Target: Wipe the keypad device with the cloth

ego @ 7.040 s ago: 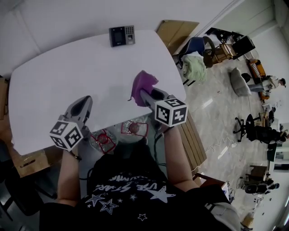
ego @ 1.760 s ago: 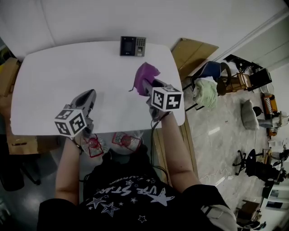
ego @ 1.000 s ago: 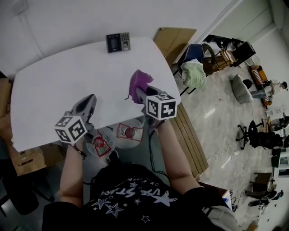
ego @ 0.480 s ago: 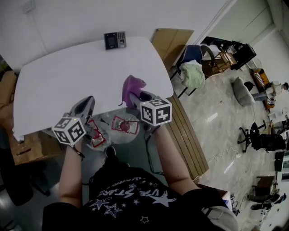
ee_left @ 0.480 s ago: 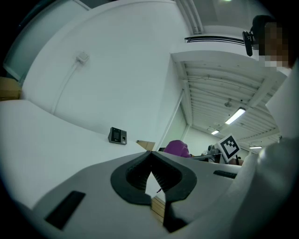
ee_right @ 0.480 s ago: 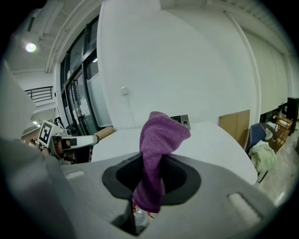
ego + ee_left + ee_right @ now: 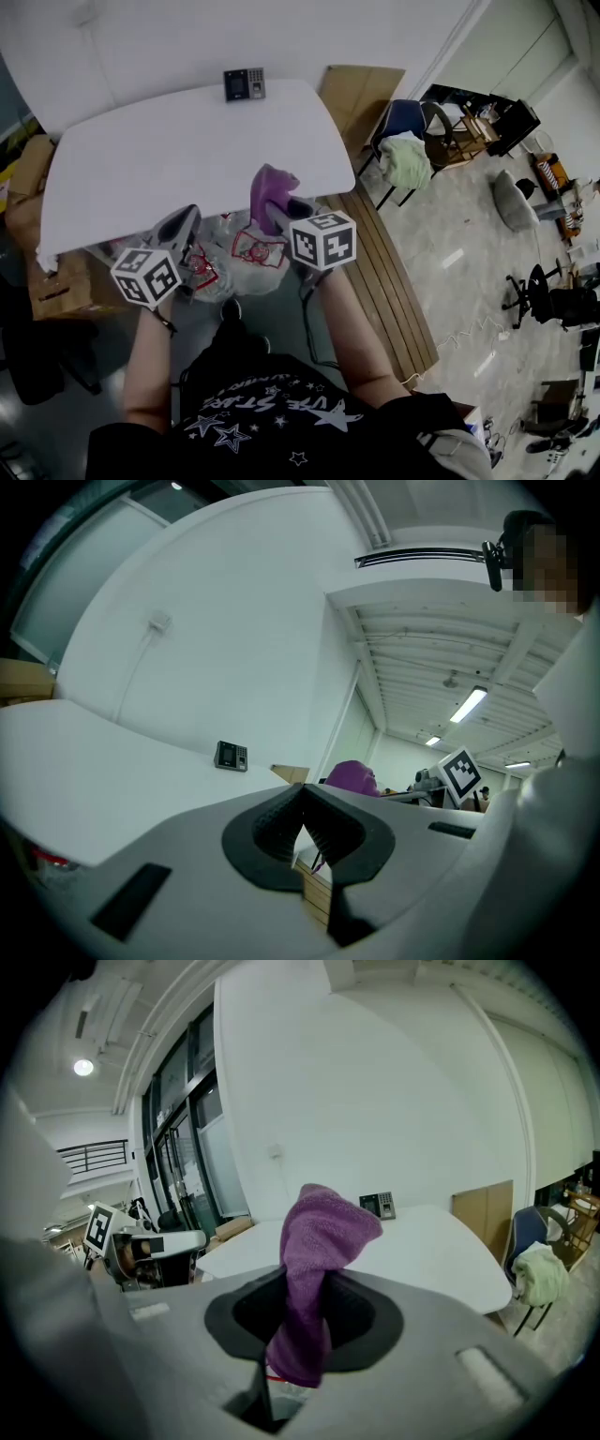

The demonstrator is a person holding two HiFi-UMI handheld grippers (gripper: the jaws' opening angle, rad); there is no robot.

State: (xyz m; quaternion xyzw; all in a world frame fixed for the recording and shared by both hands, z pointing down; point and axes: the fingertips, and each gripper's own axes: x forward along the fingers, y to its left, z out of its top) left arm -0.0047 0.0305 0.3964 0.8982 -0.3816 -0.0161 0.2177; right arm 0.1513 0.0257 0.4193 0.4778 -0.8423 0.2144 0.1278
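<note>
The purple cloth [image 7: 317,1232] is clamped in the right gripper [image 7: 302,1309], the keypad device [image 7: 377,1206] is seen well ahead of it, and the jaws of the left gripper [image 7: 302,810] are pressed together.

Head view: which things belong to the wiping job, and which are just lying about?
Job: purple cloth, clamped in the right gripper; keypad device at the far edge of the white table.
Lying about: cardboard sheet; green garment; clear bags by the table's near edge.
</note>
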